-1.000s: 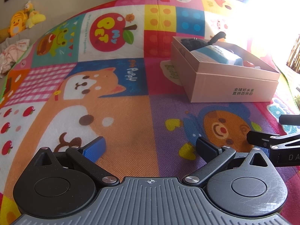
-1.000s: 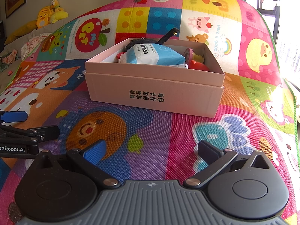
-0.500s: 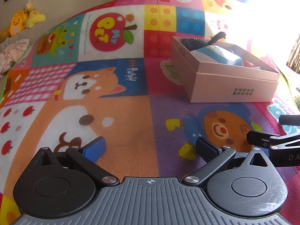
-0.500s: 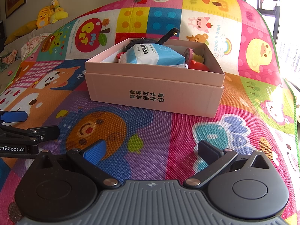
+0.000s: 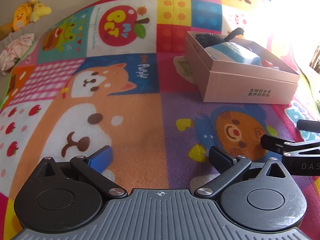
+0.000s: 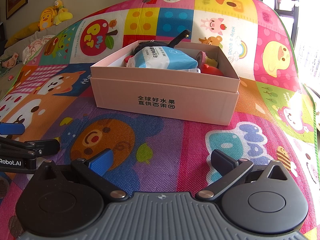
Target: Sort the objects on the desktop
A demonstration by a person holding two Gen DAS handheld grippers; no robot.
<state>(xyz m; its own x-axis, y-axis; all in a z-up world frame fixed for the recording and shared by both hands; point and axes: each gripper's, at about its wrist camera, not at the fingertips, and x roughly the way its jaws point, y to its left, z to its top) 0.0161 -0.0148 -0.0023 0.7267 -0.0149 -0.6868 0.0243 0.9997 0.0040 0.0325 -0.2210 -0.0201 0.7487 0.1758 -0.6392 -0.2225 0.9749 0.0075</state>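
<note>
Pink cardboard box sits filled on a cartoon play mat

Pink cardboard box with black printed characters rests at twelve o'clock from the right gripper, holding a blue-and-white soft packet, a black plush toy and red items. Both the right gripper and the left gripper hover with jaws apart, gripping nothing. Underneath spreads a bright patchwork mat; yellow plush ducks line the wall at ten o'clock.

Left gripper: jaws spread wide, nothing between them, held low and level. Right gripper: same, jaws wide apart and empty, just beside the left.
</note>
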